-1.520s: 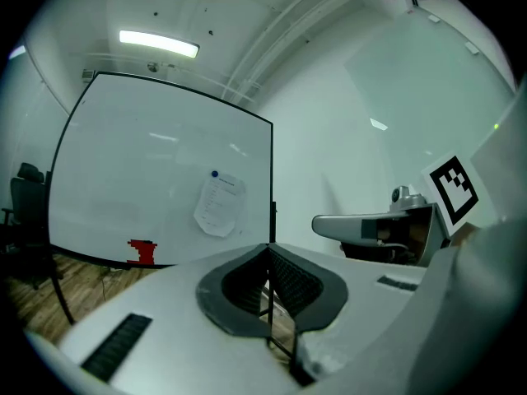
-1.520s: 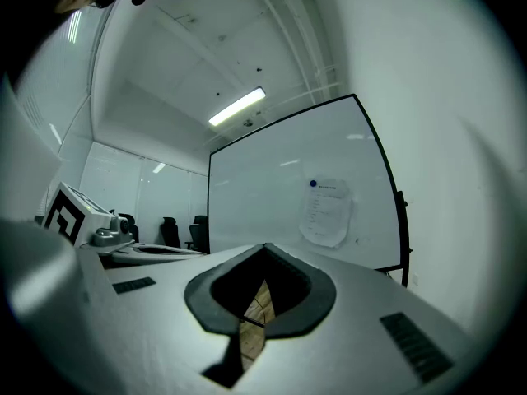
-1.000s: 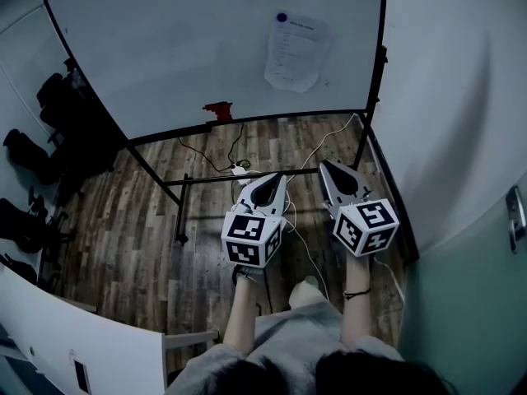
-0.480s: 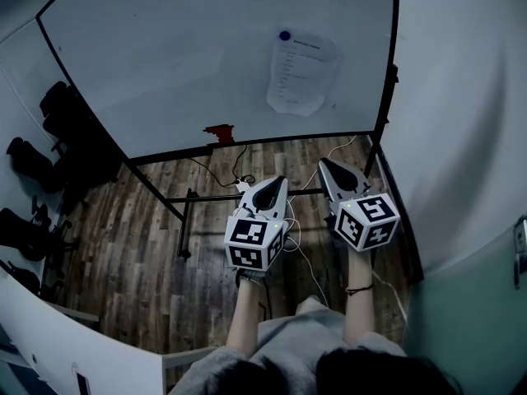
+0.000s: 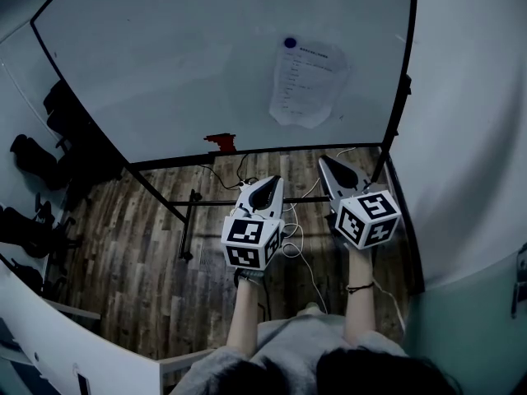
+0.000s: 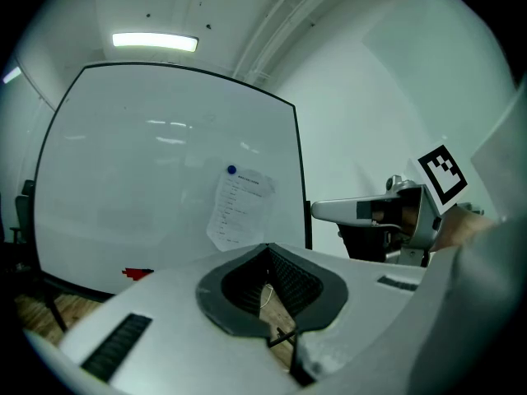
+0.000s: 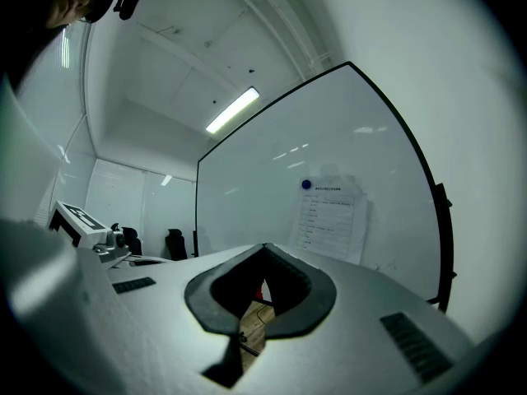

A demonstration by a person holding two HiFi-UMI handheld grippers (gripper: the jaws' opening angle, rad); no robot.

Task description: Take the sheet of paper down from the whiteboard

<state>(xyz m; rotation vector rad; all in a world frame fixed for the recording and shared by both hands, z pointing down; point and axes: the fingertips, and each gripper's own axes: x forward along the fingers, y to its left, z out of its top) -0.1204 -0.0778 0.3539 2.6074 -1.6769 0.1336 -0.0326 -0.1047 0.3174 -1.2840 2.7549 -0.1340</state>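
A printed sheet of paper hangs on the whiteboard, pinned at its top left corner by a round blue magnet. The same paper and blue magnet show in the left gripper view, and the paper with its magnet in the right gripper view. My left gripper and right gripper are both shut and hold nothing. They point level toward the board, short of it and below the paper.
A red eraser sits on the whiteboard's lower ledge. The board's black stand and white cables lie on the wooden floor. Black office chairs stand at the left, a white wall at the right.
Both grippers have moved forward toward the whiteboard, staying shut. The board and paper now fill more of the head view.
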